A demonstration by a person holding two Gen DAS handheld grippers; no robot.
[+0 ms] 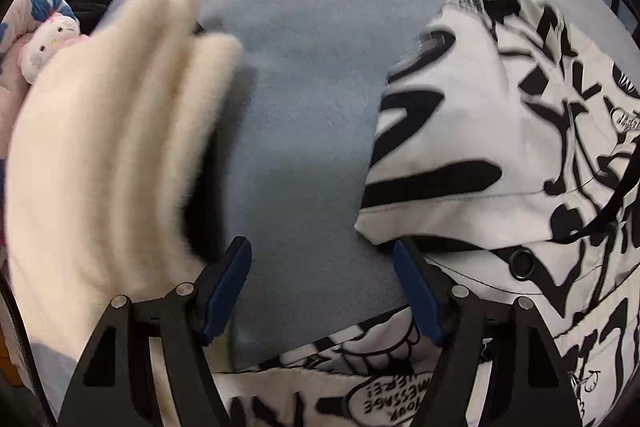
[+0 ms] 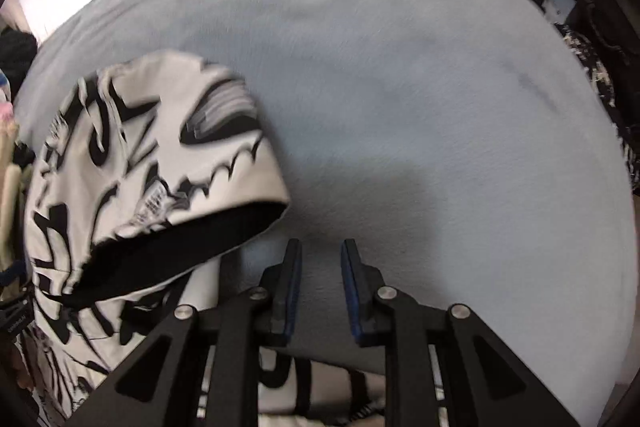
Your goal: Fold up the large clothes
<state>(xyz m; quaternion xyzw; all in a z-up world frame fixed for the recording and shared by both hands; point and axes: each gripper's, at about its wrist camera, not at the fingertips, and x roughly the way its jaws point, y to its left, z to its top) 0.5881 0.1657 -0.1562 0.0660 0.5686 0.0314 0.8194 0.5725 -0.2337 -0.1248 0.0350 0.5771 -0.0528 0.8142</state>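
The black-and-white printed jacket (image 1: 500, 155) lies heaped on the blue-grey blanket (image 1: 312, 75), with its hood (image 2: 160, 155) bunched upward and the hood's black lining showing along the open rim. A snap button (image 1: 522, 263) and a dark drawstring sit on the part of the jacket nearest the left camera. No flat panel, straight edge or neat crease shows anywhere, so the folding looks barely begun: spreading the jacket out, squaring it and making every fold all seem left to do. Its long axis cannot be read from this crumpled pile; only the hood's opening gives a heading, facing toward the bare blanket beside the jacket.

The left gripper (image 1: 322, 291) hangs over the jacket's edge with its 2 fingers spread wide and only blanket between them. The right gripper (image 2: 320, 287), on the jacket's other side, has its fingers drawn near each other with a narrow gap, pinching nothing.

Beyond the jacket, a cream fleece garment (image 1: 108, 147) blurs past, with a plush toy (image 1: 48, 39) further off.
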